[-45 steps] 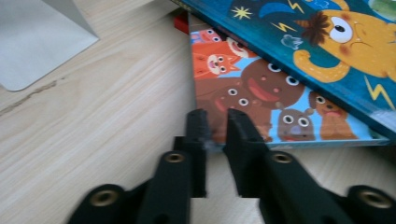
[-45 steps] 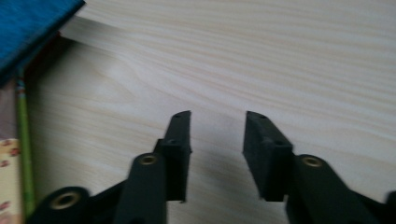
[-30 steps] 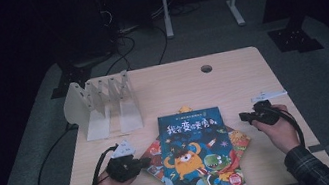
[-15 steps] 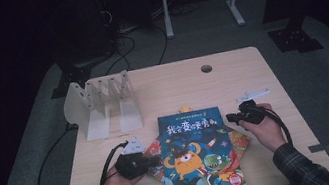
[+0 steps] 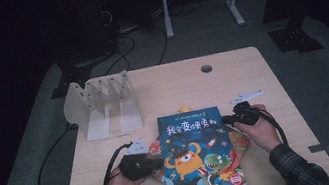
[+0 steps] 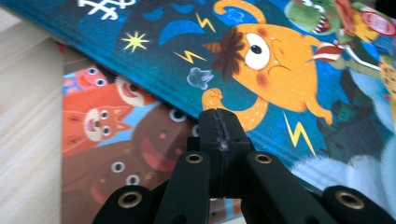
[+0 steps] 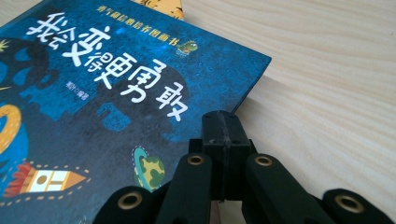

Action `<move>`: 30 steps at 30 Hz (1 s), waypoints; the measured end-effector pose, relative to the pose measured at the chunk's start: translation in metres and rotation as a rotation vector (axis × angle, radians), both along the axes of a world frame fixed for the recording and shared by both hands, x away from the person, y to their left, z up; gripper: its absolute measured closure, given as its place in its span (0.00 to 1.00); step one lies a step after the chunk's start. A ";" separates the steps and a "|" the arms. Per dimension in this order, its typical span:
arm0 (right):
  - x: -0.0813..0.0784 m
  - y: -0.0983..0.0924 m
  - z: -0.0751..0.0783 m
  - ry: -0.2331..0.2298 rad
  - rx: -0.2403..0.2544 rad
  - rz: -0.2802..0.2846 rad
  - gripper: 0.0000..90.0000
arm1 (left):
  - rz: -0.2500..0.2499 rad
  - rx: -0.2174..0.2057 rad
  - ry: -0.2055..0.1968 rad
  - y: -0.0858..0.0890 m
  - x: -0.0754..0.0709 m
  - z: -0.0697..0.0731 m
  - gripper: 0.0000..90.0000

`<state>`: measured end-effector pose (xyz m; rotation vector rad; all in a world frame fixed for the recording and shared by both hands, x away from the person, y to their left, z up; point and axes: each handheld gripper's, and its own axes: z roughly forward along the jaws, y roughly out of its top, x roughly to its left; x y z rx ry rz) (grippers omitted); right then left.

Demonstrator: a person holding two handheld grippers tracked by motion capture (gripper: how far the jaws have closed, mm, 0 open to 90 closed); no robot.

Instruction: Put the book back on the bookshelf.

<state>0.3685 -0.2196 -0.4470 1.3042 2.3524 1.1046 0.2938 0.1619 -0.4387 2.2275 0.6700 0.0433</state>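
Blue picture book (image 5: 198, 155) lies flat at near centre of table (image 5: 171, 83), topmost on stack of books. Left gripper (image 5: 156, 163) at book's left edge, jaws clenched, empty. Right gripper (image 5: 225, 120) at far right corner, jaws clenched, empty. Likely flanking book to square or shift it. Empty white rack (image 5: 104, 105) stands far left.

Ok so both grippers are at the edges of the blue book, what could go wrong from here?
1. Both grippers are shut: the left gripper and right gripper may only push the blue book, not grasp it.
2. The blue book lies on other books, such as the orange book. Pushing it could drag or fan out the stack.
3. The stack's near end looks to reach the table edge, so a pull toward the person could tip books off.
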 end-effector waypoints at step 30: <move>0.047 0.040 -0.001 -0.056 -0.033 0.028 0.99 | -0.151 -0.031 0.051 -0.021 -0.013 -0.001 0.97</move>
